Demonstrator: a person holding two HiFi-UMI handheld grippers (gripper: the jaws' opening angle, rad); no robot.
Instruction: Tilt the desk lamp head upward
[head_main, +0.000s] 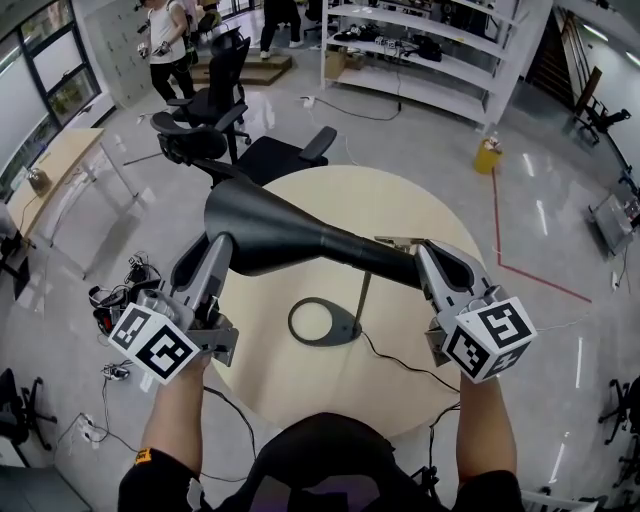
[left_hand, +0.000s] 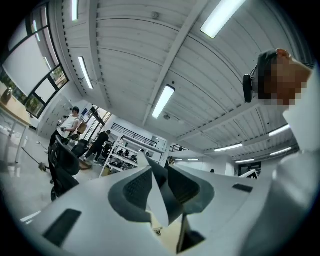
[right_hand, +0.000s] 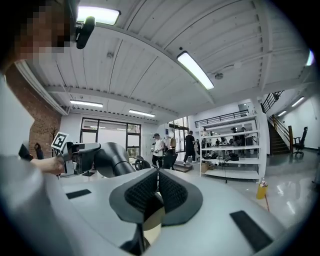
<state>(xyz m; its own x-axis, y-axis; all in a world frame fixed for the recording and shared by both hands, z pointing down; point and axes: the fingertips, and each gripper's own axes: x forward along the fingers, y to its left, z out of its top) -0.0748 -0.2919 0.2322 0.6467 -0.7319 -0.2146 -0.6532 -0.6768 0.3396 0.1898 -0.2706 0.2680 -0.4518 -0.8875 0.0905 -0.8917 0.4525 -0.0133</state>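
Currently both grippers are sitting on the lamp head (head_main: 290, 235), one at each end. The head is hanging above the table (head_main: 400, 200), lying crosswise in the head view: wide end toward the person's left, narrow end toward the right.

Left gripper (head_main: 205, 255) is meeting the wide end. In its own view (left_hand: 160, 172) the jaws are standing partly apart with a wedge of the head's rim (left_hand: 167, 195) running between the pads, dark shell on one side and a pale face on the other. The pads are reading as clamped on that rim.

Right gripper (head_main: 435, 262) is closing on the narrow end. Its own view (right_hand: 157, 175) is showing the pads nearly together, with only a slim dark strip between them. The rest of the lamp head (right_hand: 112, 157) is running off to the left in that view, toward the other gripper.

Base (head_main: 322, 323) is lying flat on the table, a dark ring below the middle of the head and between the two grippers, apart from both. The stem (head_main: 362, 297) is rising from the base toward the narrow end, near the right jaws. The cord (head_main: 400, 362) is trailing from the base across the table toward its near right edge.

How far the head is tilting up or down is not readable from the top-down view.
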